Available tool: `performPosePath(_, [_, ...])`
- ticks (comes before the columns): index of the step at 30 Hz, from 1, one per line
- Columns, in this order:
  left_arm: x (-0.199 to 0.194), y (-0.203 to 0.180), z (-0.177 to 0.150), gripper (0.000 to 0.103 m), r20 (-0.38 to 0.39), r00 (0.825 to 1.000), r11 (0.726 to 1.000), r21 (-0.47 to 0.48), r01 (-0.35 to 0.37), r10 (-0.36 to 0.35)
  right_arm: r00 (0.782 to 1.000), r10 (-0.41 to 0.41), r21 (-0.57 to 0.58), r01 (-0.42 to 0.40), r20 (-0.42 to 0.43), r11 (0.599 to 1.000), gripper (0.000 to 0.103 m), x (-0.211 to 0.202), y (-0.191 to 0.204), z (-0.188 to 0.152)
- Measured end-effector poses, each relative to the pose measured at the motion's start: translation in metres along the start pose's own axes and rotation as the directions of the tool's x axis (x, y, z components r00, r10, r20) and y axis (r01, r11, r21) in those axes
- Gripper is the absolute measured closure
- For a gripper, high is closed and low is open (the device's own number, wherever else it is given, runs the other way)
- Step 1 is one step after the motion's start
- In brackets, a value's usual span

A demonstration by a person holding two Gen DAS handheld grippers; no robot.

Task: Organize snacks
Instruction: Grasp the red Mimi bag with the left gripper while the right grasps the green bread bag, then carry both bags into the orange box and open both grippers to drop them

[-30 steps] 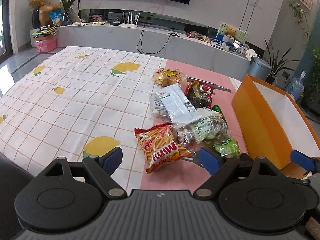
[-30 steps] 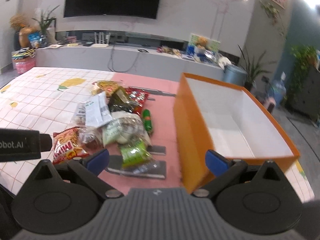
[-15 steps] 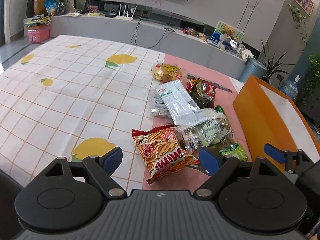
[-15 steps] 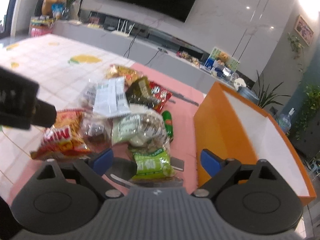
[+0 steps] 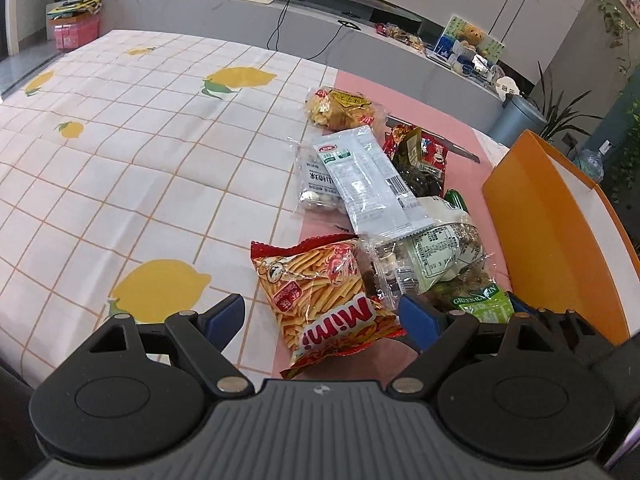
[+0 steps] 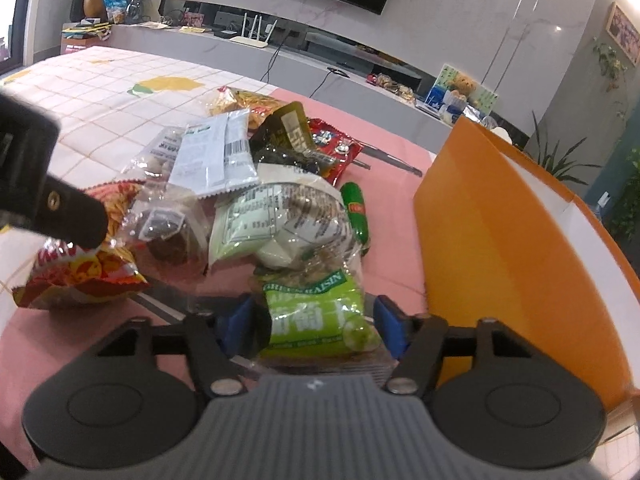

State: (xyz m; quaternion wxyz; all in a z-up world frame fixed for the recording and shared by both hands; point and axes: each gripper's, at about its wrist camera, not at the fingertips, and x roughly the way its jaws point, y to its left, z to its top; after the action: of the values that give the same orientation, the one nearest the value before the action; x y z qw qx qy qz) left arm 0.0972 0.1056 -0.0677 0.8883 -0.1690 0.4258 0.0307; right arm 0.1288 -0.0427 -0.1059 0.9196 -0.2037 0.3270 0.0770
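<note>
Dropped lower onto the snack pile since the earlier frame, right gripper (image 6: 316,322) closing around the green raisin bag (image 6: 316,316) between its jaws, best pinched squarely before lifting toward the orange box (image 6: 500,248) rightward.

Each gripper is built of matte black plastic. On the left gripper (image 5: 322,316), two round black discs flank a ribbed grey central plate marked with a small white emblem. Angular black arms with triangular cut-outs and silver pivot screws carry blue fingertip pads (image 5: 224,316). The right gripper (image 6: 316,324) is made identically.
</note>
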Motion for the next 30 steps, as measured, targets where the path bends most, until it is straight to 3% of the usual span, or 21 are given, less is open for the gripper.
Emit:
performPosePath(2, [0.004,0.0,0.001,0.002,-0.005,1.0,1.0,-0.009,-0.012,0.012,1.0,-0.004,-0.024,0.005,0.007,1.0,0.052,-0.001,0.002,-0.002])
performPosePath(15, [0.023,0.001,0.007,0.002,-0.021,0.998,0.996,-0.063,-0.063,0.062,0.999,0.022,-0.056,-0.02,0.037,0.998,0.055,-0.024,0.005,-0.015])
performPosePath(19, [0.036,0.007,0.007,0.009,-0.034,0.998,0.992,-0.117,-0.049,0.045,0.998,0.043,-0.057,-0.04,0.054,0.998,0.055,-0.031,0.005,-0.015])
performPosePath(25, [0.032,0.005,0.002,0.033,0.027,0.996,0.992,-0.1,-0.08,0.083,0.996,0.057,-0.05,-0.054,0.063,0.997,0.056,-0.038,0.003,-0.016])
performPosePath(30, [0.024,0.008,-0.002,0.043,0.041,0.997,0.993,-0.102,-0.067,0.071,0.995,0.068,-0.044,-0.064,0.075,0.997,0.056,-0.041,0.002,-0.016])
